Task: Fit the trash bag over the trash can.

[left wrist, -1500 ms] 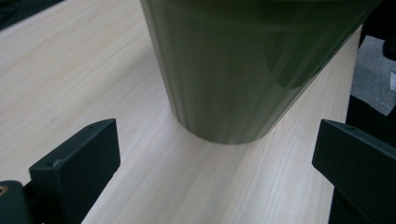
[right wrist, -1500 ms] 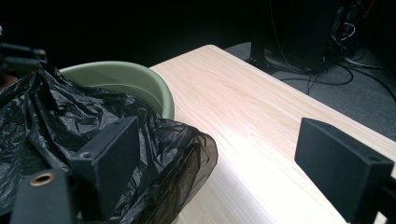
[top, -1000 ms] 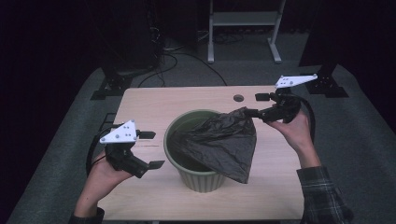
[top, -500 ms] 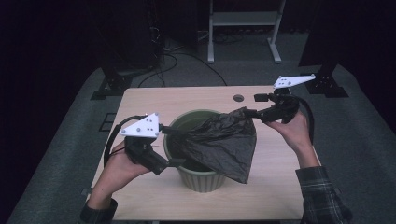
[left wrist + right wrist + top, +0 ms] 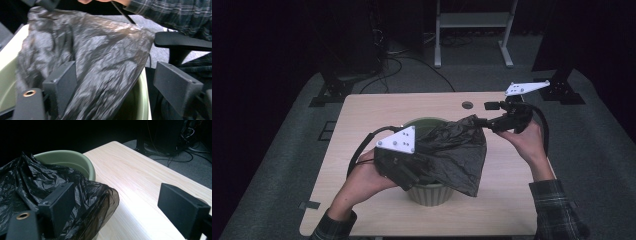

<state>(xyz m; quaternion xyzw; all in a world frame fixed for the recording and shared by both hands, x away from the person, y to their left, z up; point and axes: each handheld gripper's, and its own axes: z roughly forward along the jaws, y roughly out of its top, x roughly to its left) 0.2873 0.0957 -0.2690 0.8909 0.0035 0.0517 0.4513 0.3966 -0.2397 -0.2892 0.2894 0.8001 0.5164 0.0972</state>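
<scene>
A green bin (image 5: 432, 192) stands mid-table with a crumpled black plastic bag (image 5: 457, 150) draped over its mouth and front. My left gripper (image 5: 412, 175) is at the bin's left rim, reaching into the bag. In the left gripper view the bag (image 5: 100, 57) lies between the jaws of the left gripper (image 5: 117, 75), against one jaw and clear of the other; these jaws have just been closing. My right gripper (image 5: 486, 114) holds up the bag's far right corner. In the right gripper view the right gripper (image 5: 120, 200) stands wide, with the bag (image 5: 30, 180) hung around one jaw.
The light wooden table (image 5: 377, 107) has bare room behind and left of the bin. A small dark round spot (image 5: 467, 105) sits near its far edge. Cables and black stand feet (image 5: 329, 95) lie on the grey floor beyond; a white rack (image 5: 472, 30) stands behind.
My left gripper has swung right from the table's left side to the bin, and now has the bag between its jaws. The right hand and the lifted bag corner have stayed put.
</scene>
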